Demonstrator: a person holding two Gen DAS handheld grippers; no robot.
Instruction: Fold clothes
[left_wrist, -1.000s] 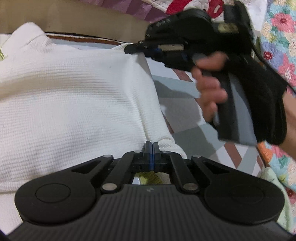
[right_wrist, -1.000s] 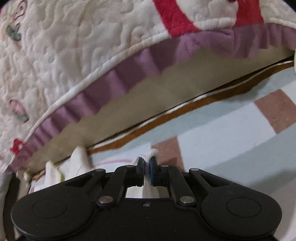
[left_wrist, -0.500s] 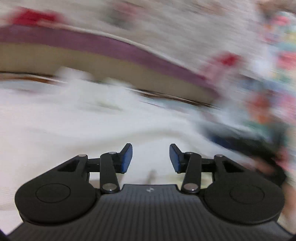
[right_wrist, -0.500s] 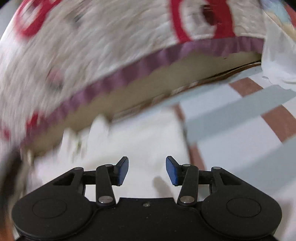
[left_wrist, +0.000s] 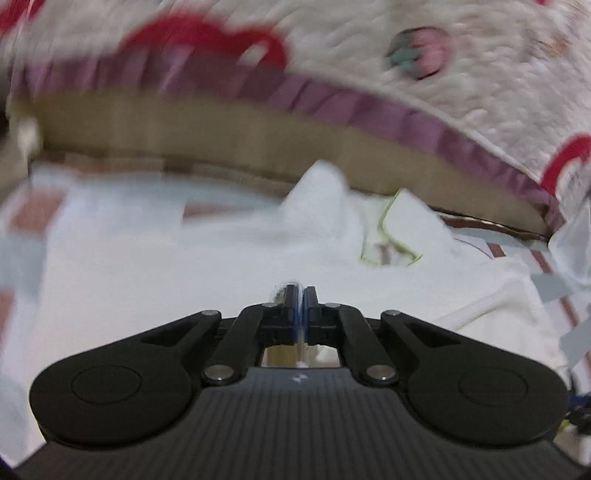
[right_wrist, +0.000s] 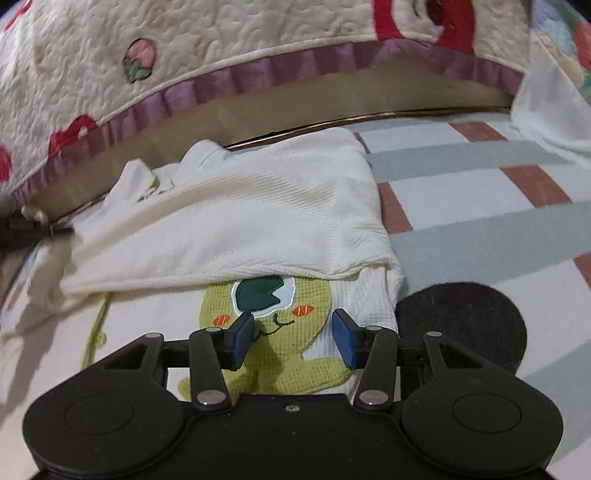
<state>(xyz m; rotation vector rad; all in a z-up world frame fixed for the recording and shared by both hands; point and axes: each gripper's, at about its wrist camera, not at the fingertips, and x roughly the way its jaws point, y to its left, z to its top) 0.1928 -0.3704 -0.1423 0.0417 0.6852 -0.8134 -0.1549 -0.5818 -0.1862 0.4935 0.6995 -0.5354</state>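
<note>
- The right gripper (right_wrist: 293, 338) now has its blue pads (right_wrist: 343, 341) standing well apart with nothing pinched; a second ago they were pressed together on a strip of white cloth.
- Between and just ahead of those pads lies the cream waffle-knit garment with a green frog patch (right_wrist: 280, 350), flat on the bed; the frog's face sits right between the fingers.
- Just beyond the patch, a folded-over upper layer of the same garment (right_wrist: 240, 214) runs crosswise, its long axis going left to right, its rounded folded end pointing right.
- To the right of the gripper is the striped bedsheet of white, grey-blue and brown bands (right_wrist: 480, 192).
- The left gripper (left_wrist: 300, 302) is fully closed, blue pads meeting; half a second ago they stood apart. Whether any cloth is caught between them cannot be told.
- Ahead of it the garment (left_wrist: 184, 266) spreads wide, a raised peak of cloth and a lime-edged collar piece (left_wrist: 402, 229) farther on; this view is blurred.
- Farthest, beyond both grippers, hangs the cream quilted bedcover with red shapes and a purple ruffled edge (right_wrist: 258, 74).
</note>
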